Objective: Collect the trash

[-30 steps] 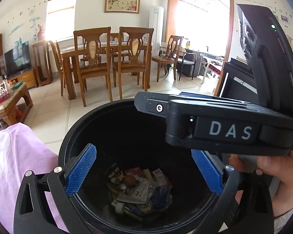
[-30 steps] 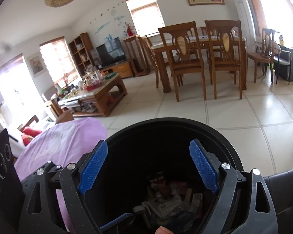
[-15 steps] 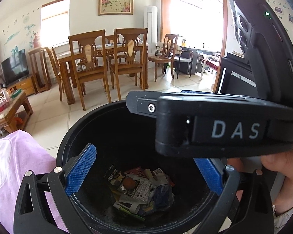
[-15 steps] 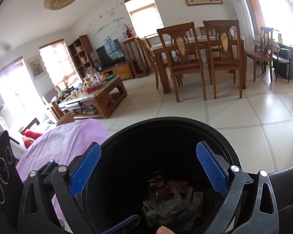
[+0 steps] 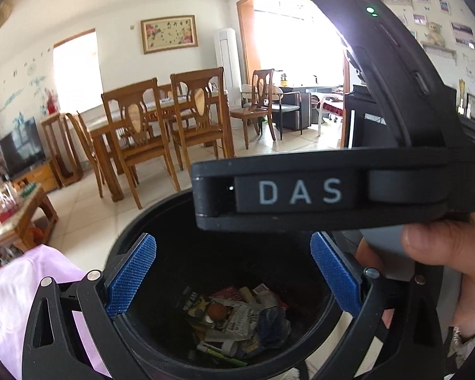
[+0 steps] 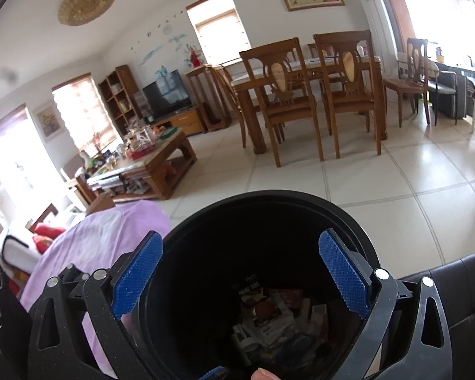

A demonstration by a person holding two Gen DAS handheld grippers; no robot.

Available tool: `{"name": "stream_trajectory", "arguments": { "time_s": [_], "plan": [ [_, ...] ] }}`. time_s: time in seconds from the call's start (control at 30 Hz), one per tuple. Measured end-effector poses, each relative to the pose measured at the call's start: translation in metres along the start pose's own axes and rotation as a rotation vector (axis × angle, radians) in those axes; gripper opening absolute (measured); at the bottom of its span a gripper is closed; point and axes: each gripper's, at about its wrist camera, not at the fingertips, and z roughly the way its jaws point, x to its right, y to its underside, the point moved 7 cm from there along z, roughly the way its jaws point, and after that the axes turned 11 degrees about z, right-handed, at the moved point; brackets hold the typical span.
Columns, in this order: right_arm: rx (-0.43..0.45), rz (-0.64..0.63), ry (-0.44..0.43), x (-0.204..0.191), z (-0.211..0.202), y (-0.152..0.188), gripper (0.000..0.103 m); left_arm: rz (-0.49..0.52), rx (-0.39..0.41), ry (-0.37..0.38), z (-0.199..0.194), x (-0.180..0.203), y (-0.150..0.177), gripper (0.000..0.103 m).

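Tiled floor and dining chairs (image 6: 345, 95) lie beyond a black bin (image 6: 357, 231) below both grippers. The left gripper (image 5: 234, 272) and right gripper (image 6: 240, 275) hang over its mouth, spread wide, gripping nothing; the right's jaws have just been opening, presumably to drop something. Trash (image 5: 237, 319) sits at the bottom.

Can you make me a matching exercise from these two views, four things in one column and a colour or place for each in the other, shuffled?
Things:
1. trash bin
2. cloth
3. gripper pads
4. wrappers

Descriptions:
A. blue
B. at the bottom of the bin
C. black
D. lilac, left of the bin

Pairs: 1-C, 2-D, 3-A, 4-B
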Motion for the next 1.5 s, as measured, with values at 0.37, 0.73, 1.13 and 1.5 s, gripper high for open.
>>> {"name": "stream_trajectory", "arguments": {
  "time_s": [0.37, 0.73, 1.13, 1.5],
  "plan": [
    [0.045, -0.039, -0.016, -0.063, -0.018, 0.010, 0.098, -0.157, 0.049, -0.087, -0.080, -0.062, 0.017, 0.098],
    [-0.013, -0.134, -0.176, -0.210, 0.023, 0.067, 0.098, -0.341, -0.006, -0.425, -0.192, -0.173, 0.108, 0.098],
    [-0.017, -0.238, -0.298, -0.347, 0.050, 0.148, 0.098, -0.476, -0.082, -0.735, -0.281, -0.261, 0.194, 0.098],
    [0.206, -0.443, -0.263, -0.371, 0.029, 0.181, 0.098, -0.557, -0.098, -0.856, -0.304, -0.280, 0.222, 0.098]
  ]
}}
